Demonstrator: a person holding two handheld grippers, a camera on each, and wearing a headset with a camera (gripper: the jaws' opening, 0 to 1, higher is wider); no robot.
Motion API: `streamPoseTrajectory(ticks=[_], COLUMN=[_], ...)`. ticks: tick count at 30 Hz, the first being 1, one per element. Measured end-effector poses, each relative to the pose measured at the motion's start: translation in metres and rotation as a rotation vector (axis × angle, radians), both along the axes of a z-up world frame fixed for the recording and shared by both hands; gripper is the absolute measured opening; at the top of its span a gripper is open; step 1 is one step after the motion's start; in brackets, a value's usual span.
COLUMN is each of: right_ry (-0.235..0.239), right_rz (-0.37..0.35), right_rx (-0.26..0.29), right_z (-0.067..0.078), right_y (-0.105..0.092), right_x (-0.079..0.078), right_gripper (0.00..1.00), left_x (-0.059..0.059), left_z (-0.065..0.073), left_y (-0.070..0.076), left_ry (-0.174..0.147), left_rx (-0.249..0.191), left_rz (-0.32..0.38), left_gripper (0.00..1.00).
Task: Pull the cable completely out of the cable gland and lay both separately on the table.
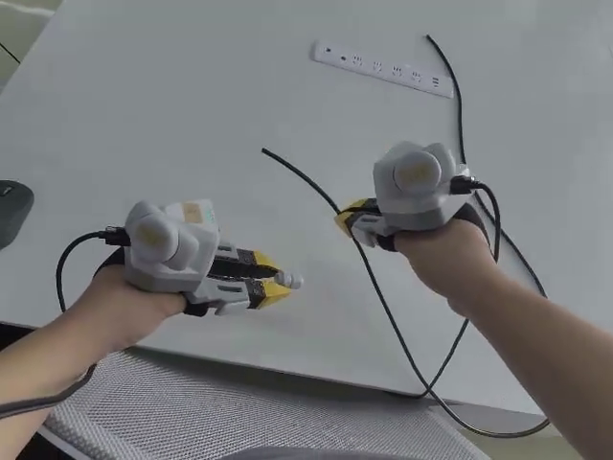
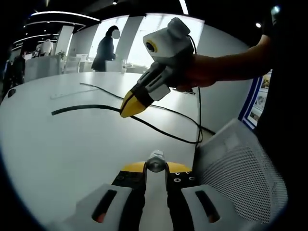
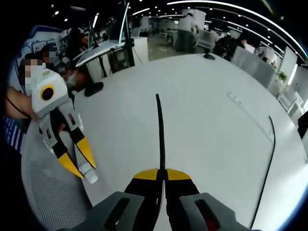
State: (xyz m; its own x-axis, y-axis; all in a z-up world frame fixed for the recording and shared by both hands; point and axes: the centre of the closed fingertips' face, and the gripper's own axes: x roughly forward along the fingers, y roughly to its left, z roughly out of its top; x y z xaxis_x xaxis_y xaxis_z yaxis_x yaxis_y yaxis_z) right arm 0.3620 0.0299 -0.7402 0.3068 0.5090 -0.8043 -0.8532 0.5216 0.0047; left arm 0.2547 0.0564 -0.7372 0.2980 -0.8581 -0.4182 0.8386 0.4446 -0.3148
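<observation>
A small white cable gland [image 1: 288, 281] sits pinched in my left gripper [image 1: 272, 286], held just above the table's near edge; in the left gripper view the gland [image 2: 155, 160] shows end-on between the jaws of that gripper [image 2: 155, 169]. My right gripper [image 1: 346, 219] is shut on the thin black cable [image 1: 299, 175], whose free end points far-left over the table. The cable [image 3: 160, 126] runs straight out from the right gripper [image 3: 161, 176]. Cable and gland are apart. The left gripper [image 3: 79, 165] and gland [image 3: 90, 174] appear to the left.
A white power strip [image 1: 381, 67] lies at the far side of the white table [image 1: 172, 115], with its own black cord [image 1: 452, 86] trailing right. A dark object [image 1: 11, 209] sits at the left edge. A grey mesh chair [image 1: 239, 412] is below the table's near edge.
</observation>
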Motion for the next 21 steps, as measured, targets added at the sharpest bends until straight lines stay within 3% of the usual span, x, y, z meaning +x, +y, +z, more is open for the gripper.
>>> streamPoseTrajectory(ticks=[10, 21], right_ry=[0.018, 0.018], right_rz=[0.136, 0.239], right_rx=[-0.018, -0.058], right_z=[-0.020, -0.037], right_y=[0.036, 0.059], right_x=[-0.002, -0.011], right_gripper=[0.00, 0.00], left_x=[0.000, 0.001], left_z=[-0.012, -0.028], left_y=[0.007, 0.014], left_ry=[0.021, 0.032], left_rx=[0.014, 0.041], left_rz=[0.006, -0.003], left_gripper=[0.15, 0.15])
